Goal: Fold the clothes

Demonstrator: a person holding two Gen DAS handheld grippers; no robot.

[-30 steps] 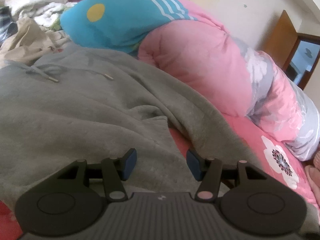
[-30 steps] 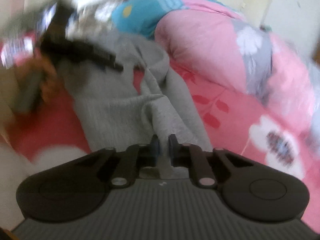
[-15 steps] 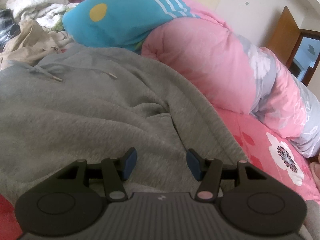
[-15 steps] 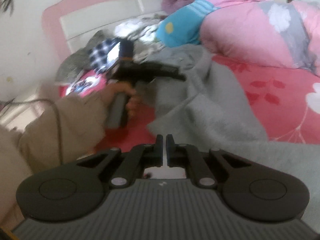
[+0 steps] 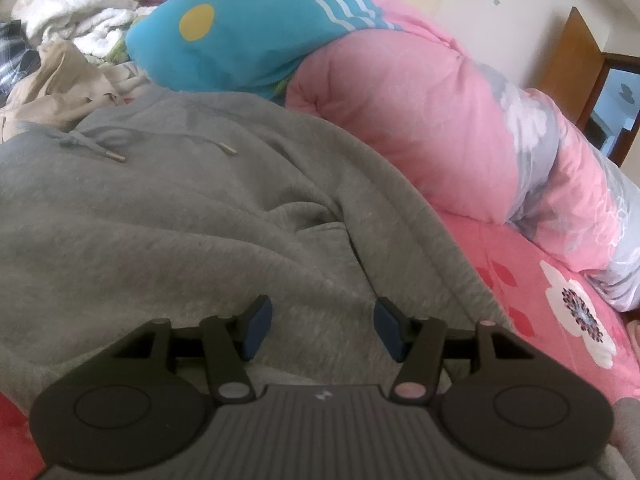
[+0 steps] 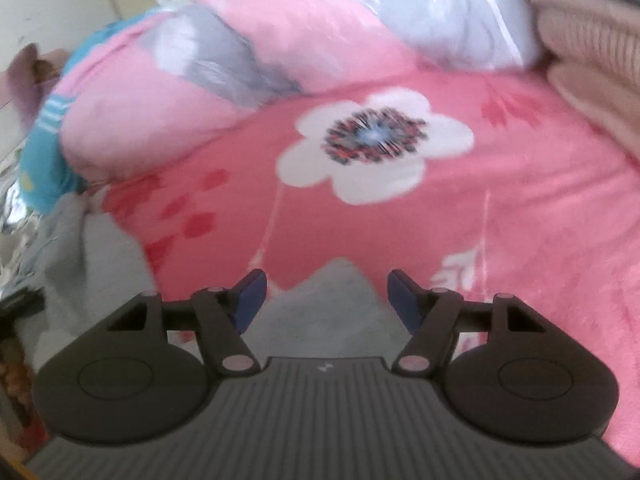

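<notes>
A grey hoodie (image 5: 160, 220) lies spread on the bed, its drawstring tips (image 5: 116, 156) near the neck. My left gripper (image 5: 320, 320) hovers just over the hoodie's lower right part, jaws open, with only flat fabric under the gap. In the blurred right wrist view a grey corner of the hoodie (image 6: 328, 308) lies on the pink sheet between the fingers of my right gripper (image 6: 324, 296). Those jaws are opening and the blue pads (image 6: 252, 292) stand clear of the cloth. More grey fabric (image 6: 80, 248) shows at the left.
A rolled pink quilt (image 5: 420, 112) and a blue pillow (image 5: 248, 28) lie behind the hoodie. A beige garment (image 5: 52, 80) and white clothes (image 5: 68, 12) are piled at far left. The pink flowered sheet (image 6: 520, 200) stretches right, with a beige ribbed cloth (image 6: 592, 40) at its edge.
My right gripper, shut on grey fabric before, swung across to the right and opened, leaving the cloth on the sheet. The hoodie's right side now covers the red gap. The left gripper stayed put.
</notes>
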